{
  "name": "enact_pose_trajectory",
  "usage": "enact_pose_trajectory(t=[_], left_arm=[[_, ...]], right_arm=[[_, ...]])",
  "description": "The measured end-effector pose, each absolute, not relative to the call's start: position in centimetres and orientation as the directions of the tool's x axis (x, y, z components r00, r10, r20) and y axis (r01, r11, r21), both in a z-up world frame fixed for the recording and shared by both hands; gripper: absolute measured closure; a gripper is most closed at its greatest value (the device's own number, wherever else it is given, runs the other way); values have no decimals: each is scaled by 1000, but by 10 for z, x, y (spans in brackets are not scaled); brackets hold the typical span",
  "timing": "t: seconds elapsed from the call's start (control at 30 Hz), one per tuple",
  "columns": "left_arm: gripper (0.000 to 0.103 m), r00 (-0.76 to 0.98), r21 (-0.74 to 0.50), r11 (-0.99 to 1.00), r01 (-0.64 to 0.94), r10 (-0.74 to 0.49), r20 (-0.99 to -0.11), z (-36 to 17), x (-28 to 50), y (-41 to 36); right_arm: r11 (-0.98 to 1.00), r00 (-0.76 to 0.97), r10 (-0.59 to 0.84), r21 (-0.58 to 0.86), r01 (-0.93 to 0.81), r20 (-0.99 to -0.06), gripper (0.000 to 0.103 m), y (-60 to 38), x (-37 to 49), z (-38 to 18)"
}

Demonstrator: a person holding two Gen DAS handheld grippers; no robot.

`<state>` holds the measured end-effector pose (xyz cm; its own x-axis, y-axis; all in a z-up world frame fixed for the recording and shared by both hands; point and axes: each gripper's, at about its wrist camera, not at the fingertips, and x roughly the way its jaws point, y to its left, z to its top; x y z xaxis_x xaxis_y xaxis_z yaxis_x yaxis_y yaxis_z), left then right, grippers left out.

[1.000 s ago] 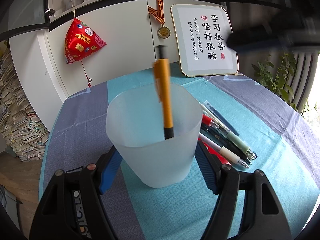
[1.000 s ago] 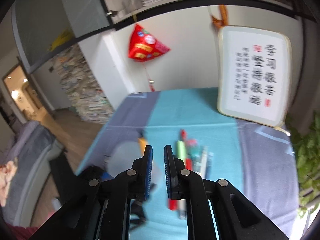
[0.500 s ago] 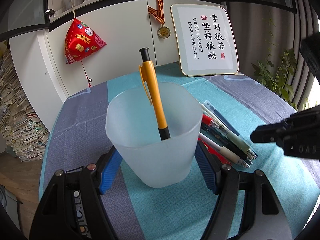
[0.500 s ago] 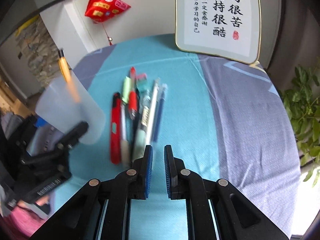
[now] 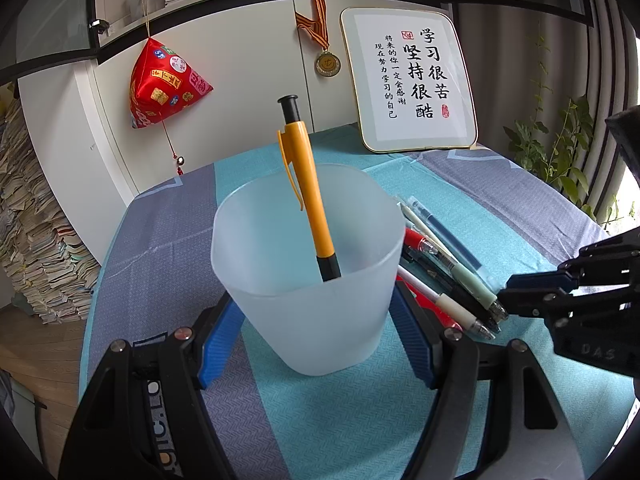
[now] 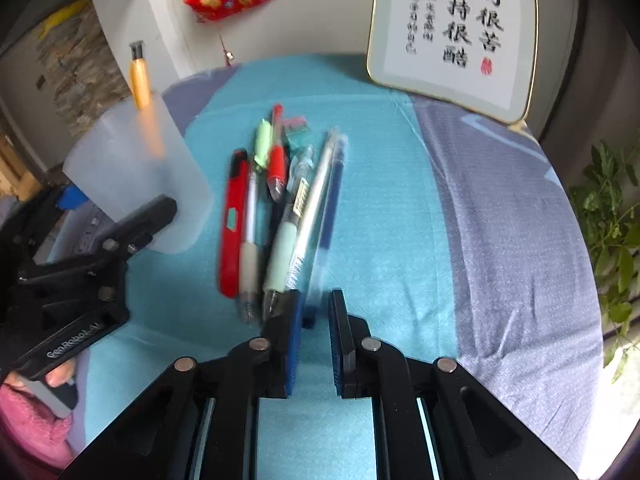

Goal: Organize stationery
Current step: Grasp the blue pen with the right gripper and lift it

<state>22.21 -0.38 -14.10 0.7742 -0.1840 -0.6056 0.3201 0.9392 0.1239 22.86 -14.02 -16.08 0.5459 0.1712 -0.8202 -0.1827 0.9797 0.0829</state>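
1. Left wrist view: the left gripper (image 5: 316,344) is clamping the frosted cup (image 5: 308,264), which is holding an orange pen (image 5: 306,196) leaning toward 11 o'clock. Loose pens (image 5: 444,272) are lying at the cup's 3 o'clock.
2. Right wrist view: the right gripper (image 6: 313,344), jaws slightly parted and empty, is nearing the dark blue pen (image 6: 330,204) at 12 o'clock. Next it likely needs straddling, then closing. Bare tablecloth (image 6: 400,220) is lying open toward 2 o'clock.

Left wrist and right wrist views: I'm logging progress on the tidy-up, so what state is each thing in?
Frosted cup: upright, held between the left gripper fingers.
Orange pen: standing in the cup, leaning.
Loose pens: lying on the tablecloth beside the cup.
Right gripper: slightly open, empty, at the dark blue pen.
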Motion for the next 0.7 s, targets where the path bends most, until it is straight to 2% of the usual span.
enact_pose_trajectory(t=[0.1,0.2,0.33,0.7], left_arm=[[32,773,123,939,321,-184,-607,-141,223,-3],[32,773,124,939,321,-184,-607,-140,224,-3],[32,772,121,939,321,-185,-608,-140,224,-3],[32,772,125,938,322,-184,-608,-139,225,-3]], right_arm=[[992,565,58,-16,-125,-823,92,-142,230,-161],[990,556,126,66,-126,-822,94,-156,233,-162],[989,564,144,98,-111,-813,95,-167,229,-158],[988,750,132,144,-49,-648,95,-203,186,-78]])
